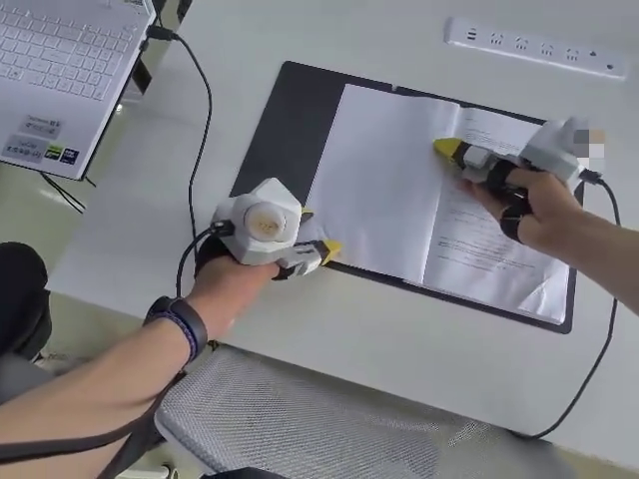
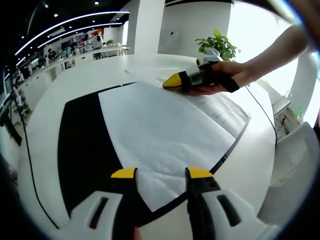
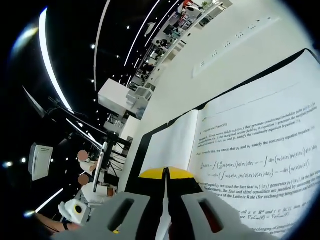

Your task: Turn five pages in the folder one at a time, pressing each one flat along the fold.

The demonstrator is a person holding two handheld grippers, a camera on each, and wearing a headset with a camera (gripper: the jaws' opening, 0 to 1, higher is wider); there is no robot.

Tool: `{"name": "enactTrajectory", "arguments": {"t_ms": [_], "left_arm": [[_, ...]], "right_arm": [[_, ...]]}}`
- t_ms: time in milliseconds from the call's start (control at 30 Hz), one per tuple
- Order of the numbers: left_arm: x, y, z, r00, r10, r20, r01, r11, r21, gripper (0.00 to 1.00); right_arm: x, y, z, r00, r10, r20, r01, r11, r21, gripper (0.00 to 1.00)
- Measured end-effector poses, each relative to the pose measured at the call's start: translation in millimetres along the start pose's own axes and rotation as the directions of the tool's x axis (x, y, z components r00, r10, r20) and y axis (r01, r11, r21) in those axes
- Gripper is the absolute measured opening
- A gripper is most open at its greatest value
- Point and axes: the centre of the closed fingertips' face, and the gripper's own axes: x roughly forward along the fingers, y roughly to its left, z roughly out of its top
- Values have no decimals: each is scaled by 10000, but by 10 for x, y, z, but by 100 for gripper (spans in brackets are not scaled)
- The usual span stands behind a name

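1. On a white workbench [image 1: 399,339], a black folder [image 1: 285,130] lies open. A blank white turned page [image 1: 384,185] covers part of its left side and a printed text page [image 1: 499,244] lies on its right.
2. The yellow-tipped right gripper [image 1: 447,150] has its jaws closed together with nothing between them. Its tip is set at the fold near the top of the pages, apparently to press the sheet flat along the crease.
3. The left gripper [image 1: 321,251] sits at the turned page's lower corner, jaws parted and gripping nothing. The left gripper view shows that corner lying between the two tips, seemingly so the leaf stays steady while the other gripper works the fold.
4. A white laptop [image 1: 60,70] and a white power strip [image 1: 539,45] lie well apart from the folder, at the bench's far edges.
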Motion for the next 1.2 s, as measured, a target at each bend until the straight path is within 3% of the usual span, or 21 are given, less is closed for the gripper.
{"name": "enactTrajectory", "arguments": {"t_ms": [200,367,467,533,633,933,1000,1200], "left_arm": [[-24,-26,13,10000,32,76,-31,10000,-78,37],[-21,-24,7,9999,-3,102,3,10000,-72,37],[-14,-12,3,10000,-13,84,14,9999,-108,37],[-11,-8,1,10000,-7,87,8,9999,-109,37],[-1,-1,-4,9999,8,109,-6,9999,-146,37],[0,-8,-7,9999,-2,120,4,9999,-162,38],[-2,-16,-8,9999,-19,130,22,9998,-192,38],[-6,-35,-12,9999,-47,129,49,9999,-134,39]], "right_arm": [[-110,101,-220,9994,329,-63,-327,9992,242,0],[-269,325,-431,9988,482,17,-482,9981,386,0],[-277,344,-428,9986,525,-42,-524,9979,369,0],[-327,420,-528,9984,544,-179,-539,9982,266,0],[-321,370,-516,9978,558,-365,-555,9984,97,0],[-547,600,-961,9957,675,-641,-677,9977,-8,0],[-562,564,-971,9952,684,-704,-686,9976,5,0],[-708,617,-1216,9939,743,-819,-734,9972,144,0]]}}
